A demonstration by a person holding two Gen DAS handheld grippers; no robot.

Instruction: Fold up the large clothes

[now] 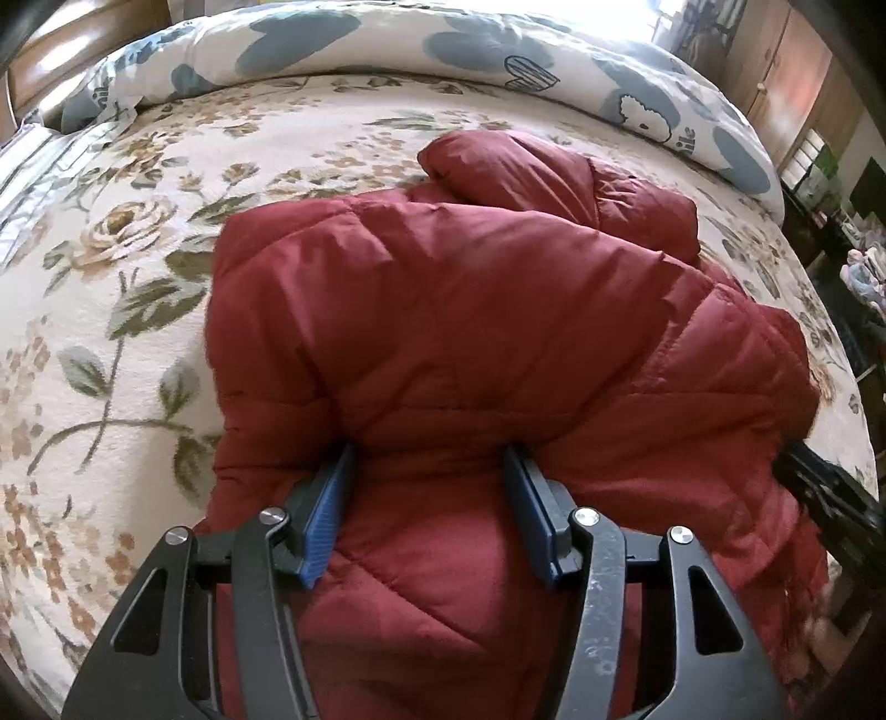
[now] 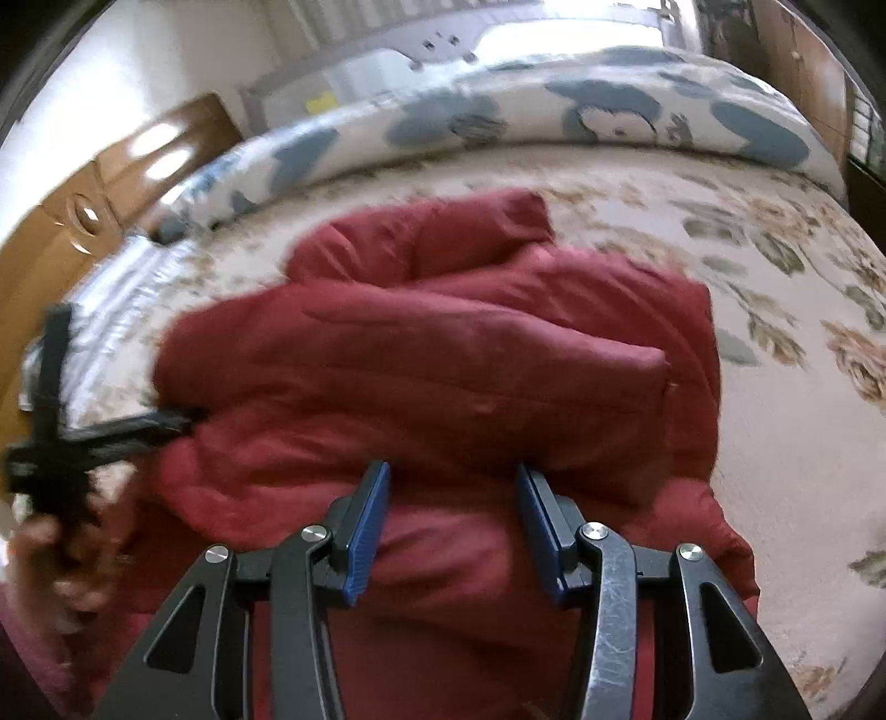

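A dark red quilted jacket (image 1: 470,310) lies folded in a thick bundle on the flowered bedspread (image 1: 111,277). My left gripper (image 1: 429,454) points down at its near edge, and a puffy fold fills the gap between the blue pads (image 1: 326,509), which press into it. In the right wrist view the jacket (image 2: 443,343) appears blurred. My right gripper (image 2: 453,471) hovers over its near edge with the jaws apart and nothing pinched. At the jacket's left side, the left gripper's black finger (image 2: 166,423) pokes into the fabric, held by a hand (image 2: 50,554).
A rolled white duvet with blue prints (image 1: 387,39) runs along the bed's far side. A wooden headboard (image 2: 83,221) stands at the left. Wooden cupboards (image 1: 803,83) and cluttered shelves line the right. Bare bedspread (image 2: 775,277) surrounds the jacket.
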